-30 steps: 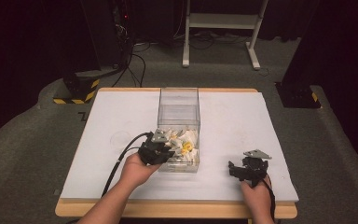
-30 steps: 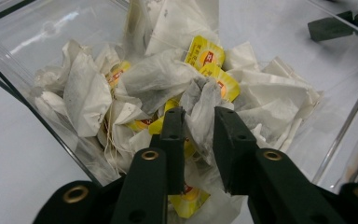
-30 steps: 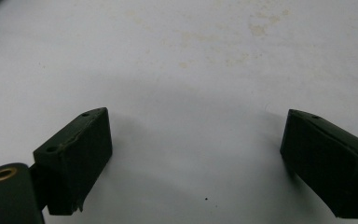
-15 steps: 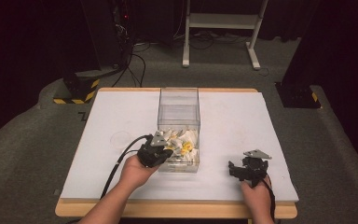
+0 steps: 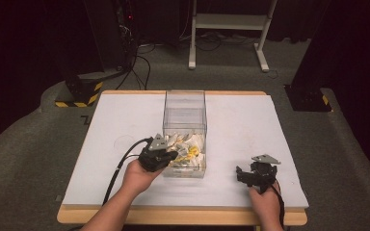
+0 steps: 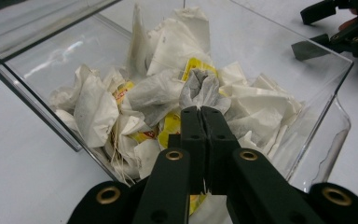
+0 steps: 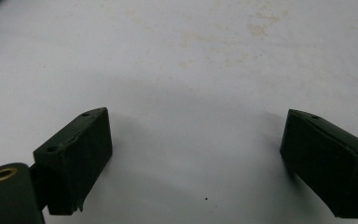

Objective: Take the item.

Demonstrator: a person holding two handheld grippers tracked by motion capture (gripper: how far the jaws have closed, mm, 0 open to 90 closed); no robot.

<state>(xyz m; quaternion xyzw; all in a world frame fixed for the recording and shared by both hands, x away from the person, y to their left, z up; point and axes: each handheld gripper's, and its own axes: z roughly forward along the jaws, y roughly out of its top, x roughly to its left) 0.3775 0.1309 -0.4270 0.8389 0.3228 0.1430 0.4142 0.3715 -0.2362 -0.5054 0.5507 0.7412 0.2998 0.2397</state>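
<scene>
Tea bag (image 6: 204, 87) pinched at its lower edge by left tool (image 6: 200, 110), jaws pressed together on the paper after just closing. Bag stands roughly upright above the tips, long axis running away from the tool toward the far wall of the clear box (image 5: 185, 103); crumpled, greyish-white. It sits on top of a pile of other tea bags (image 6: 121, 112) at the near end of the box, which lies on the white worktop (image 5: 120, 120) with its long axis front to back. Yellow tags (image 6: 196, 65) with red print show among the pile, writing too small to read. In the high view left tool (image 5: 166, 156) reaches into the box's near left corner. Right tool (image 5: 250, 174) rests on the worktop well right of the box, jaws spread wide, nothing between them; right fingers (image 7: 77, 156) over bare surface.
</scene>
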